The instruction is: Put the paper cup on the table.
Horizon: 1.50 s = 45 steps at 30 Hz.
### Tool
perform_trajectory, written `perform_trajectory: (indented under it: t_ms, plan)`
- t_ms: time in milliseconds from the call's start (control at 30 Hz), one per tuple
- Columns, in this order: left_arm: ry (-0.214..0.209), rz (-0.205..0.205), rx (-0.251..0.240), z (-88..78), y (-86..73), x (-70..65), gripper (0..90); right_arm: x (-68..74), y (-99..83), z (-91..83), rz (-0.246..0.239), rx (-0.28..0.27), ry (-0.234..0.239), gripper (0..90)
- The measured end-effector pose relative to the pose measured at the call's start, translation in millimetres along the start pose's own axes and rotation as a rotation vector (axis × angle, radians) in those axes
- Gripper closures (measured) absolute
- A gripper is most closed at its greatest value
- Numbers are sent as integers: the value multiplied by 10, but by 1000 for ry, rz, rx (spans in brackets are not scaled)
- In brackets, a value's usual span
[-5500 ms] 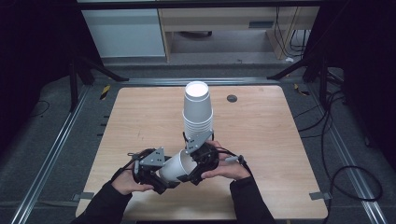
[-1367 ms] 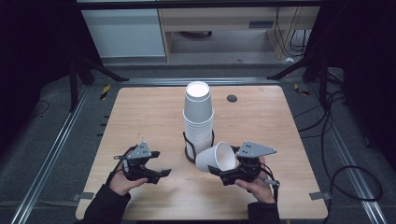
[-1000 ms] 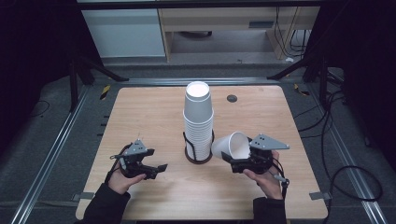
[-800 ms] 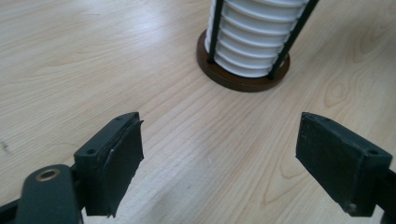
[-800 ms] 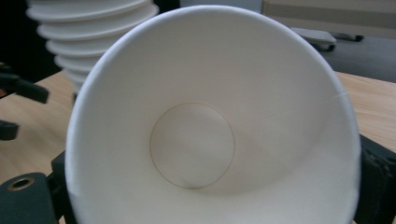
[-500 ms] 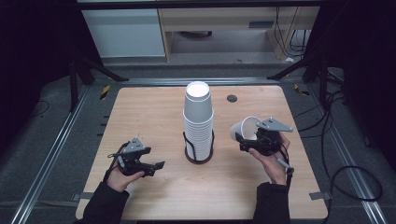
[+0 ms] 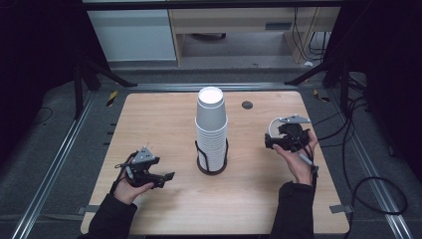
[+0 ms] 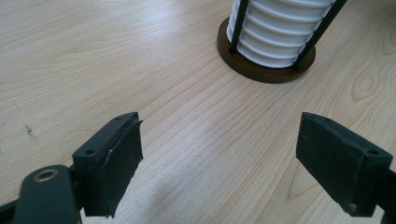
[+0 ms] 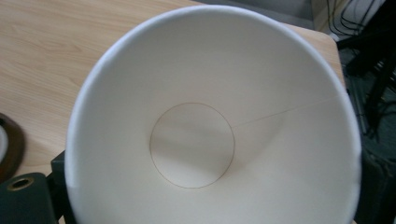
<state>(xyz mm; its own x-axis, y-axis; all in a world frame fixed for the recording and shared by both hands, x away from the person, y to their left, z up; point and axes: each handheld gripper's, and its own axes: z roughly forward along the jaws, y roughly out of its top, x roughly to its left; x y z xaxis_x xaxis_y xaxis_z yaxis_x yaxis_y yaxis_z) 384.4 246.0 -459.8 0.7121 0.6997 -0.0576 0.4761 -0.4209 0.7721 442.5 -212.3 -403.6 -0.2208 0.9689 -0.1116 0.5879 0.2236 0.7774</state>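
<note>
One paper cup (image 7: 274, 130) is off the stack (image 7: 212, 130), held by the right gripper (image 7: 278, 139) above the tabletop (image 7: 164, 119). It is not yet set down. The left gripper (image 7: 166, 178) is wide and empty.

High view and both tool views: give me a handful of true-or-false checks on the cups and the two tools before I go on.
1. The right tool holds a single white paper cup. True.
2. That cup has liquid in it. False: the right gripper view looks into a dry, bare inside.
3. The left tool grips a cup. False: its jaws stand wide apart over bare table, nothing between them.
4. The cup stack stands upside down in a dark round holder at mid-table. True.
5. The held cup touches the stack. False: it is well off to the stack's right.
</note>
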Motion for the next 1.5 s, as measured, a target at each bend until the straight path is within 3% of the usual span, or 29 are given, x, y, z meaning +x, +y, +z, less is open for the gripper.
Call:
perform_trajectory:
  t_ms: [167,200,367,700,1033,1500]
  plan:
    - [2,0,2,1,-2,4,139,-72,87,120,-32,69,-30,76]
    - [1,0,1,1,-3,6,139,-74,107,137,-16,83,-28,76]
    - [3,2,5,2,-5,8,138,-127,156,269,-37,147,-34,75]
    - [3,7,14,19,-7,5,138,-234,104,518,-55,282,-21,74]
    - [1,11,22,30,-13,0,138,-238,68,594,-93,343,-13,71]
    - [-5,18,33,45,-18,-6,138,-295,16,664,-79,383,13,64]
